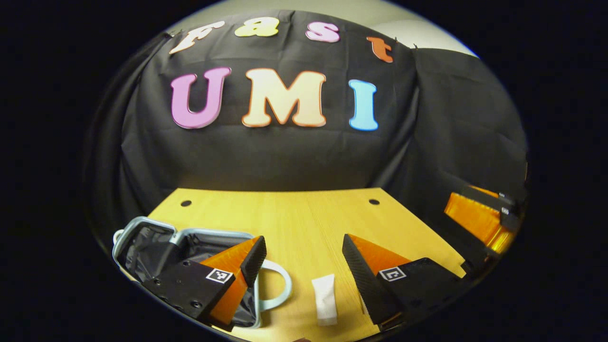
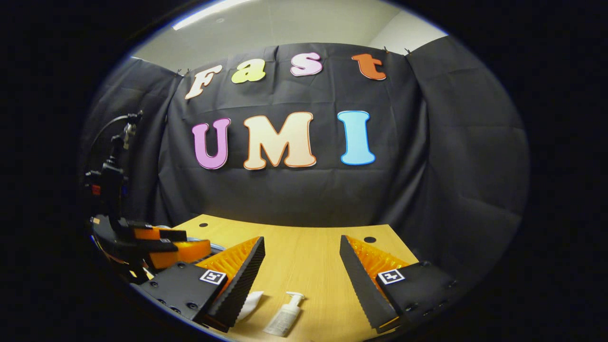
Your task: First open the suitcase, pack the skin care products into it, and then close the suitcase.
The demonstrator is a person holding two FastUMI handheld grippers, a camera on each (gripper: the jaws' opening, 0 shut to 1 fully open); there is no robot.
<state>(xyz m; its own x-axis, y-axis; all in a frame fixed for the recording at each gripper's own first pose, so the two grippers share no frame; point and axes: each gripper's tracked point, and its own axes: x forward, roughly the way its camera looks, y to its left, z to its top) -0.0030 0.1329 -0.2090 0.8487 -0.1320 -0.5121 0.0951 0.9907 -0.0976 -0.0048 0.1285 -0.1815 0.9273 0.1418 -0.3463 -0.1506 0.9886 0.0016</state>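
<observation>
The small grey-lined suitcase (image 1: 185, 256) lies open at near left; packing begins. Both grippers (image 1: 304, 266) (image 2: 301, 268) gape empty above the white tube (image 1: 325, 299) and pump bottle (image 2: 285, 318); 1 must descend.

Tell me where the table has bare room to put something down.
The far half of the table, from the tube back to the wall, is bare. The near left is crowded by the open suitcase. The near edge holds the tube and pump bottle.
</observation>
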